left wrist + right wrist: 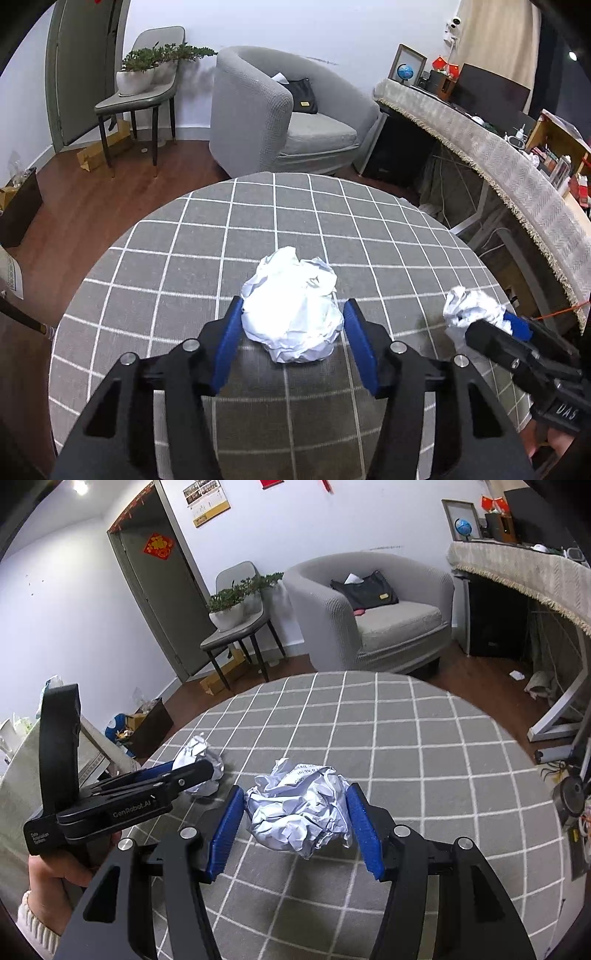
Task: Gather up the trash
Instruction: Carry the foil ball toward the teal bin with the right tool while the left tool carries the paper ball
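Two crumpled white paper balls lie on a round table with a grey checked cloth [184,236]. In the left wrist view my left gripper [293,317] is open, its blue pads on either side of one plain white ball [291,306]. In the right wrist view my right gripper [295,805] is open around the other ball [301,810], which has printed text. Each pad stands close to its paper, with a small gap on the right sides. The right gripper and its ball [469,306] show at the right of the left wrist view; the left gripper and its ball [199,753] show at the left of the right wrist view.
Beyond the table stand a grey armchair [280,122] with a black bag, a chair holding a potted plant [140,77], and a long cluttered desk [480,147] at the right. A dark bin with rubbish [147,727] sits on the wooden floor left of the table.
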### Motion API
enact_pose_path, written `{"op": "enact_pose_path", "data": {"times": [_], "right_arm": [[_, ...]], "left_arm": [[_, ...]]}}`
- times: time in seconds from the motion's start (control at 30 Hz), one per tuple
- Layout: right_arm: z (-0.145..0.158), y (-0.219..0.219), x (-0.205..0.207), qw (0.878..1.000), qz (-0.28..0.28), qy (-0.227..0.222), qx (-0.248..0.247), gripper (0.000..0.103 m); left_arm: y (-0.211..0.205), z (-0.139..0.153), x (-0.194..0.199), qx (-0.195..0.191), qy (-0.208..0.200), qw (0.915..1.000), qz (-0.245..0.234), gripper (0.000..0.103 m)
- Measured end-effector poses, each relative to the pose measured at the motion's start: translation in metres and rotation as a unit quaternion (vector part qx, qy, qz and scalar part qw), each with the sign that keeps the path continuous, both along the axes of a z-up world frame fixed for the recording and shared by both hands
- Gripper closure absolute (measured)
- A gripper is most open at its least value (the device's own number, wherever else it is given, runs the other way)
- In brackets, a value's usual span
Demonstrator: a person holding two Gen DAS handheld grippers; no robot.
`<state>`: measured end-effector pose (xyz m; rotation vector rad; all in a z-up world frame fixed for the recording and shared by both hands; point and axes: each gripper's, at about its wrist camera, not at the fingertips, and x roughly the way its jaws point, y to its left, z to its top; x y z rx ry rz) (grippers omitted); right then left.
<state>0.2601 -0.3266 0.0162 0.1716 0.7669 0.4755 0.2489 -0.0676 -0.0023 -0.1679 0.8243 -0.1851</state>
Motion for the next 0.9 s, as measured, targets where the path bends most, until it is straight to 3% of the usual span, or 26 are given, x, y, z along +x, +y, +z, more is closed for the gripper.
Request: {"op": "enact_pose_path", "data": {"times": [0.23, 0.9], "right_arm": [[0.012, 0.007, -0.015, 1.0, -0.004, -0.011, 0.002, 0.045], [0.016, 0.049, -0.096, 1.0, -0.003, -0.024, 0.011, 0.045]], "left_arm": [[0.005, 0.009, -0.027, 0.018, -0.024, 0.9994, -0.015, 0.046], [0.045, 0.011, -0.132, 0.007, -0.069, 0.9972, -0.027, 0.046]]}}
